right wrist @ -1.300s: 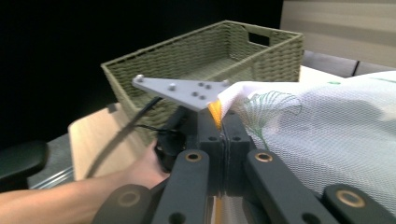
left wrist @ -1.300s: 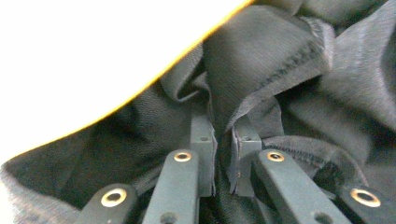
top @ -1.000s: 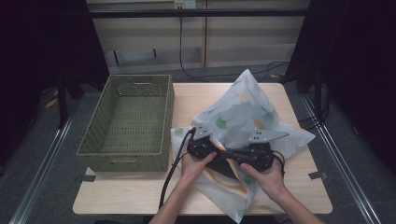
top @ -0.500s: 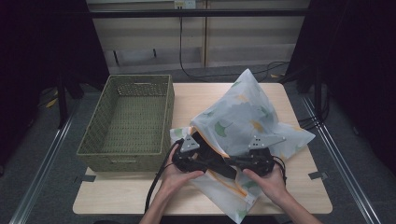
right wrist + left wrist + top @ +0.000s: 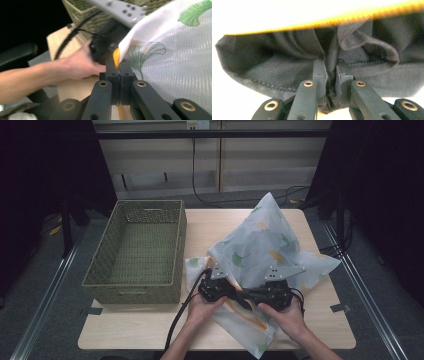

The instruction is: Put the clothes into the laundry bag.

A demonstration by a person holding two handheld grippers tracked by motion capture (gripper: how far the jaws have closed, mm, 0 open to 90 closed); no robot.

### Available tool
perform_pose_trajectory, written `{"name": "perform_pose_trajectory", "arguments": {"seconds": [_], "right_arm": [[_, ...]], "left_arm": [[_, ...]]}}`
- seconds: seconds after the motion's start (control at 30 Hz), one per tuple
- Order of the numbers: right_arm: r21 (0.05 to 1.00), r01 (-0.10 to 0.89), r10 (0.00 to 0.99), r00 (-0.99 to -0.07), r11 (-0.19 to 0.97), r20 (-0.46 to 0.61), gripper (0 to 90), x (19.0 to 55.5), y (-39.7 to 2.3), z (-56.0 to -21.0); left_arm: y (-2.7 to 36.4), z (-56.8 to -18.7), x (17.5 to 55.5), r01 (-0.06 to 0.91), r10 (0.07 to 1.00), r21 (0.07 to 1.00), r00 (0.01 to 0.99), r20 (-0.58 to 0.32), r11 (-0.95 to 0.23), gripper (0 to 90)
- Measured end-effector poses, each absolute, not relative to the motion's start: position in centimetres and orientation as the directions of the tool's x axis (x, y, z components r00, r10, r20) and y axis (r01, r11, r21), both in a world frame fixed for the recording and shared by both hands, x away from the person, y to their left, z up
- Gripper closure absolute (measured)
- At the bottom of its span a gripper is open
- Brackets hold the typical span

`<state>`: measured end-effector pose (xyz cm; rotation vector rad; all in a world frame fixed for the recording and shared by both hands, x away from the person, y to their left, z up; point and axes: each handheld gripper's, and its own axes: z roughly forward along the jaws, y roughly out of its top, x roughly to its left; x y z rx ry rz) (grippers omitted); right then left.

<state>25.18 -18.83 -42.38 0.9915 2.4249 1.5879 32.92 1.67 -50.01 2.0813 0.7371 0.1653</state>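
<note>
A white mesh bag (image 5: 260, 245) printed with green and orange leaves lies on the table's right half. My left gripper (image 5: 235, 295) reaches in at its near, orange-edged mouth. Its jaws have just been closing, and in the left gripper view the left gripper (image 5: 331, 75) is shut on a fold of dark cloth (image 5: 287, 57) under the orange edge (image 5: 337, 21). My right gripper (image 5: 255, 296) faces it from the right. The right gripper (image 5: 119, 68) is shut on the bag's orange edge (image 5: 116, 57), with the mesh (image 5: 175, 50) draped to its right.
A green woven basket (image 5: 131, 291) stands on the left half of the wooden table (image 5: 150, 330), close to the left hand; its wall (image 5: 82, 10) shows behind that hand. Black cables trail from both grippers toward the table's front edge.
The left gripper drew back to the left, away from the bag's mouth, then came back to the right into it. The right gripper has stayed put.
</note>
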Motion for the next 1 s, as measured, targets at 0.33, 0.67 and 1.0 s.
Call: {"name": "perform_pose_trajectory", "arguments": {"seconds": [0.33, 0.67, 1.0], "right_arm": [[0.841, 0.508, 0.471, -0.798, 0.189, 0.376, 89.3, 24.6, -18.9, -42.4], [0.805, 0.525, 0.538, -0.779, 0.278, 0.322, 89.2, 25.4, -19.0, -45.1], [0.763, 0.548, 0.592, -0.757, 0.344, 0.277, 89.0, 26.3, -19.2, -47.0]], "left_arm": [[1.2, -46.7, 33.1, 0.38, 0.513, 0.905, 0.825, -0.238, -0.191, 83.2], [-0.3, -49.3, 34.7, 0.385, 0.503, 0.854, 0.846, -0.175, -0.351, 80.9], [3.9, -48.5, 33.7, 0.398, 0.513, 0.849, 0.838, -0.183, -0.347, 52.1]]}}
